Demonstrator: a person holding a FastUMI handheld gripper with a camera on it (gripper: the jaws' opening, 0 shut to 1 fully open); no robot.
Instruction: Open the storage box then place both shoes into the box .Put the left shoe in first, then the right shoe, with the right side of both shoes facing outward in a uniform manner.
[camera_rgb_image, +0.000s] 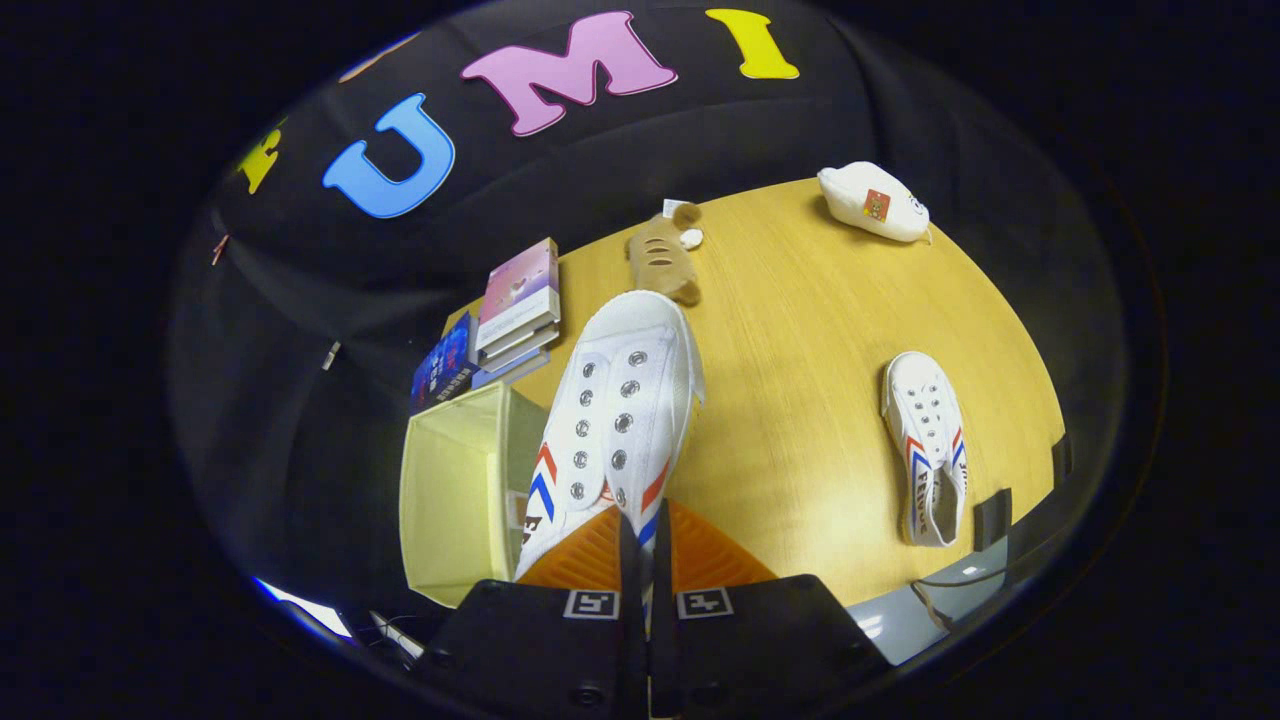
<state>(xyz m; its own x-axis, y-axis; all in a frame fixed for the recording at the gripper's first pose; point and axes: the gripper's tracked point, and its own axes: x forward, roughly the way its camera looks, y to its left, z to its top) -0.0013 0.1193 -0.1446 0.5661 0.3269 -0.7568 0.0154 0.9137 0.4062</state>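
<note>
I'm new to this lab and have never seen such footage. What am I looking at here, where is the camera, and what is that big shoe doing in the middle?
No robot here: a person carries a hand-held two-finger gripper, and a fisheye camera rides on it, looking forward along the fingers, hence the round, bent picture. The fingers are closed on the rear edge of a white shoe with red and blue stripes, which looks lifted, toe pointing away, above a wooden table. Beside it sits an open pale yellow storage box. The second shoe lies apart on the table. Further off are a stack of books, a brown plush toy and a white pouch. The held shoe is presumably headed for the box.
</note>
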